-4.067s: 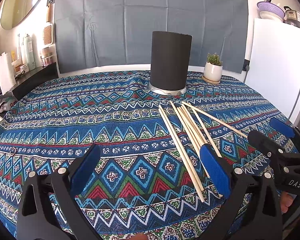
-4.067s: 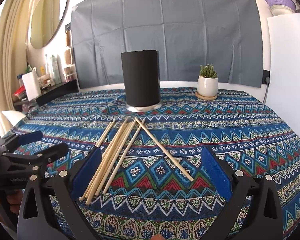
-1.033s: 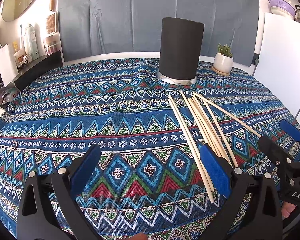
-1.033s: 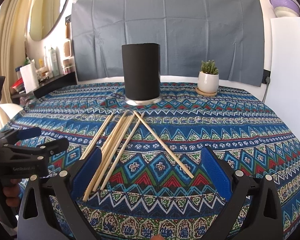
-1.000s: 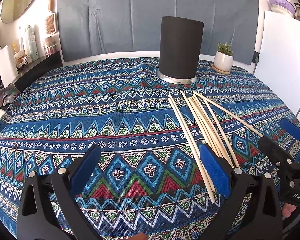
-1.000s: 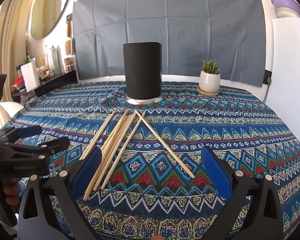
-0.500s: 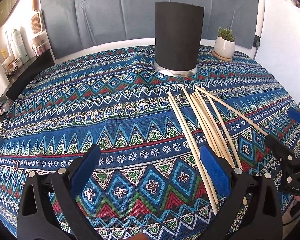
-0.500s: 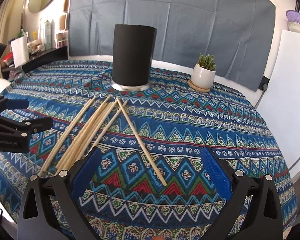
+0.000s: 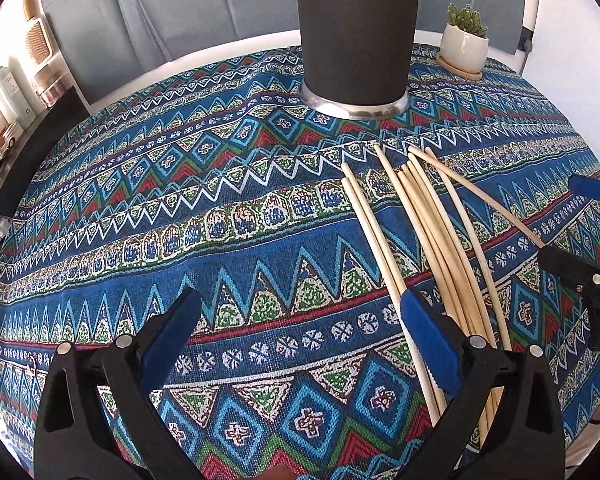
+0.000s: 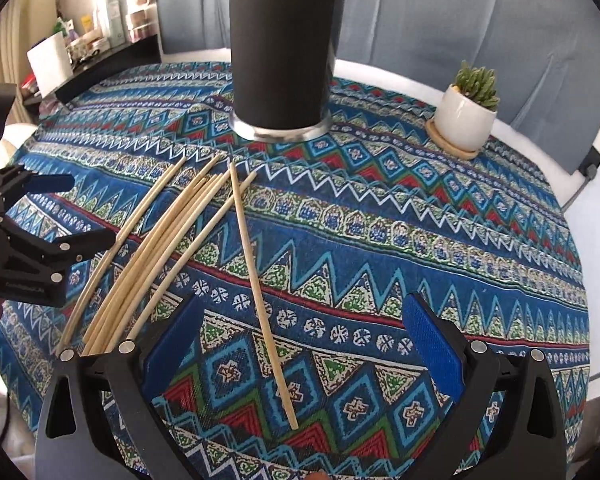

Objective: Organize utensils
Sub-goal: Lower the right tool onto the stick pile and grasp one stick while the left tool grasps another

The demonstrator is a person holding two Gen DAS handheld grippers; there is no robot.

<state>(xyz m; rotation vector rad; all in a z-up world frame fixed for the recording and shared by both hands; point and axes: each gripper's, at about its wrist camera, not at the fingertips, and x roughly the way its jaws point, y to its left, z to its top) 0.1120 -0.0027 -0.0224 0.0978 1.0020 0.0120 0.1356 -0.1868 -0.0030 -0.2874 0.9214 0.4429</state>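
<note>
Both grippers hover with jaws apart, empty — left gripper [image 9: 300, 336], right gripper [image 10: 298, 338]. The wooden chopsticks [image 10: 168, 248] lie loose on the patterned tabletop [image 10: 420, 240], fanned just before the upright black holder [image 10: 282, 52] — one stick [image 10: 260, 292] lies between the right gripper's fingers.

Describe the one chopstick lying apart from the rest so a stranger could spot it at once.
Start at the tall black holder on the patterned tablecloth. In front of it lies a fan of pale chopsticks. The lone chopstick is the rightmost, crossing another's far tip, then running alone between the right hand-held gripper's open fingers.
</note>
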